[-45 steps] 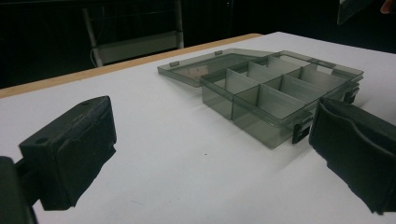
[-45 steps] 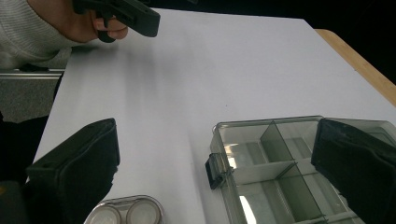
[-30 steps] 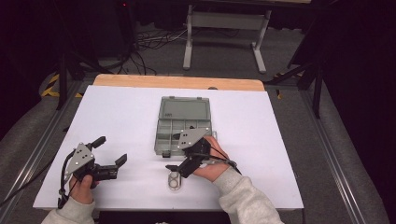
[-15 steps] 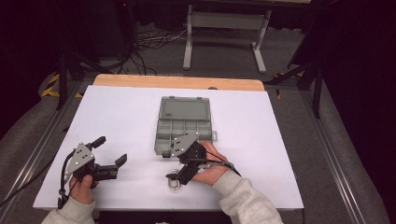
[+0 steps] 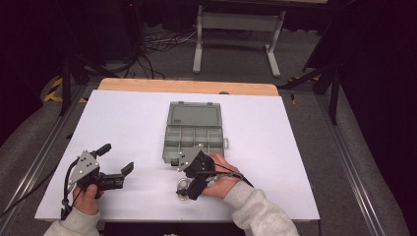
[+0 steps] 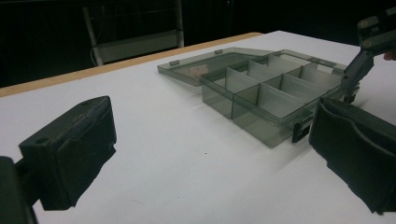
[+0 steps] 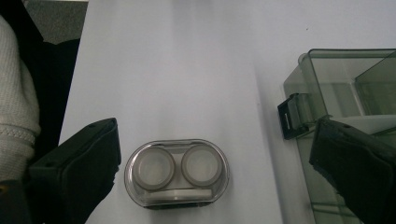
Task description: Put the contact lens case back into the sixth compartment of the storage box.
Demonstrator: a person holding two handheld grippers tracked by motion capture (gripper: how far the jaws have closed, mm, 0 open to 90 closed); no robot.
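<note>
— Near the front edge of the white counter: one clear lens case lying flat; two round cups side by side; right tool poised straight above, jaws spread wide on either side, touching nothing; probably lined up that way for a drop and a squeeze across the short width.

— And beside it?

— Just to the side, one smoky compartment box; lid thrown back flat toward the far edge, likely so as to leave the cells free from above; black latch at the near wall hanging loose; two rows of cells, four in the far row counted from the high view, nothing seen inside any.

— Left side?

— Left tool held low over bare counter, well apart from box and case; jaws wide apart, gripping nothing; pointed toward the box, seemingly waiting, perhaps to steady it.

— Totals, then?

— One case, one box, two tools, two hands; no loose items elsewhere on the sheet.
</note>
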